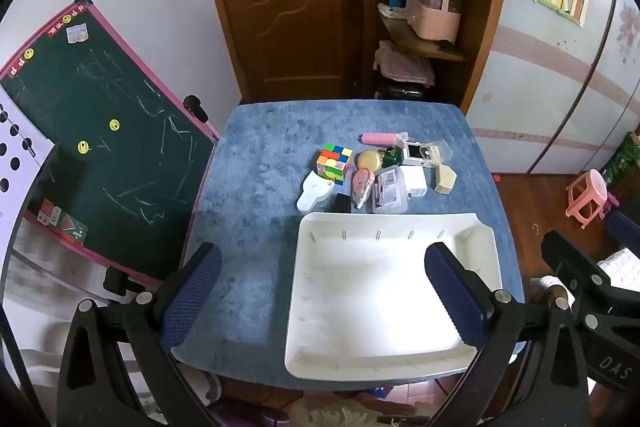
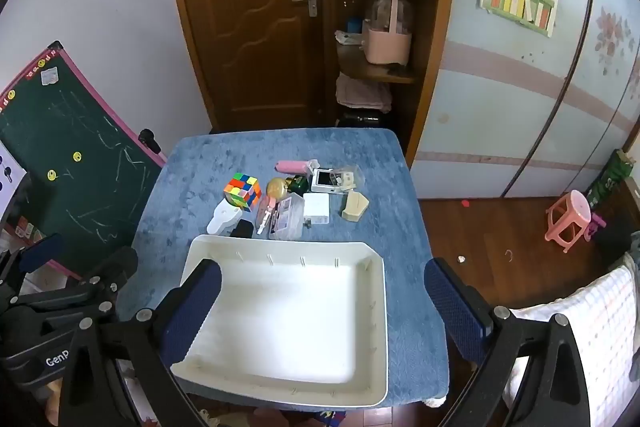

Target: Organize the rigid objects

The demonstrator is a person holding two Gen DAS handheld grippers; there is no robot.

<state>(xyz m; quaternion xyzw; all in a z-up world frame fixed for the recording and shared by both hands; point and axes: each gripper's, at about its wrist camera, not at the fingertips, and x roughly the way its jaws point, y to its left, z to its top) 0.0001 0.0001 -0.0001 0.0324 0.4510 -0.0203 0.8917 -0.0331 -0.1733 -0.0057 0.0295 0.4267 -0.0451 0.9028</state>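
A white tray (image 1: 296, 307) (image 2: 382, 307) lies empty on the near part of a blue-covered table (image 1: 256, 187) (image 2: 192, 171). Behind it lies a cluster of small objects: a colourful puzzle cube (image 1: 334, 163) (image 2: 242, 190), a white scraper-shaped piece (image 1: 314, 193) (image 2: 222, 219), a clear plastic box (image 1: 389, 189) (image 2: 288, 219), a white block (image 1: 414, 181) (image 2: 316, 207), a beige block (image 1: 445, 179) (image 2: 354, 206), a pink tube (image 1: 382, 139) (image 2: 292, 167). My left gripper (image 1: 322, 297) is open and empty above the near table edge. My right gripper (image 2: 322, 301) is open and empty above the tray.
A green chalkboard (image 1: 104, 147) (image 2: 72, 163) leans at the table's left. A wooden door and shelf unit (image 1: 420, 27) (image 2: 380, 39) stand behind. A pink stool (image 1: 588, 199) (image 2: 568, 221) stands on the floor at the right.
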